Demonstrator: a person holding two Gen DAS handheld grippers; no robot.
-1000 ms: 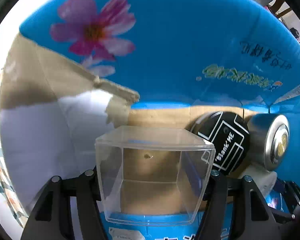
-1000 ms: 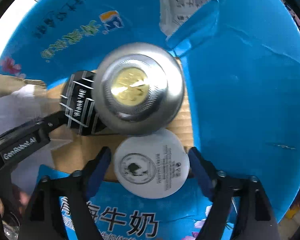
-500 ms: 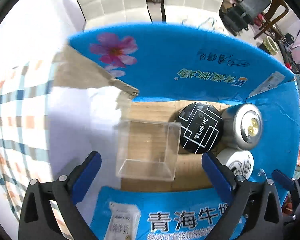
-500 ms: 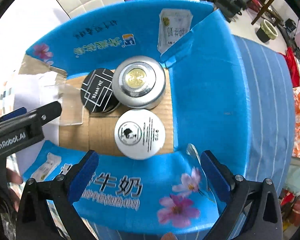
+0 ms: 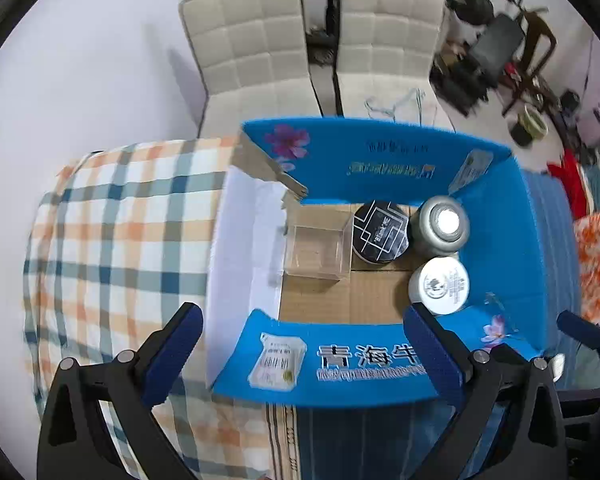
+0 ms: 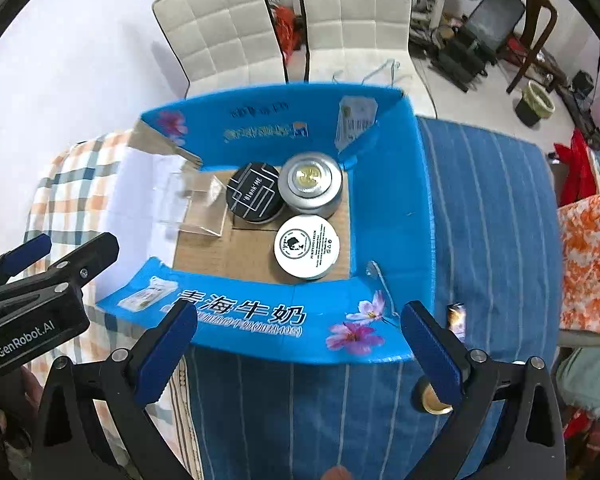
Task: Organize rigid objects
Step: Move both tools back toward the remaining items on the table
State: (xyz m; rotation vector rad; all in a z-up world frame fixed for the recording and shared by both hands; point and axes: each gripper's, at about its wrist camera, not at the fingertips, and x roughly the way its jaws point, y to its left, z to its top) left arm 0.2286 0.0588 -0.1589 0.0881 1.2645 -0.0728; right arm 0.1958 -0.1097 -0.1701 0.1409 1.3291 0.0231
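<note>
Both tools hang above an open blue cardboard box (image 6: 384, 184) — its flaps folded outward and printed with flowers and Chinese lettering. The left tool (image 5: 300, 350) has its blue-padded fingers spread wide with nothing between them; its jaws have just been opening. The right tool (image 6: 298, 340) stands just as wide and bare, having likewise just opened.

Inside the box, on its brown floor, sit 4 things. A clear plastic cube (image 5: 316, 248) stands at the left, against the box's torn white-lined left wall. Just right of it, touching or nearly so, is a black round tin (image 6: 254, 192) with white line markings. A silver round tin (image 6: 312, 180) with a gold centre sits in the far right corner, pressed against the black one. A white round jar (image 6: 306, 248) with a printed lid rests in the near right corner, just in front of the silver tin.

The box lies on a blue striped cloth (image 6: 480, 208), with a checked cloth (image 5: 112, 220) to its left. 2 white padded chairs (image 6: 228, 28) stand beyond — well apart from the box.
</note>
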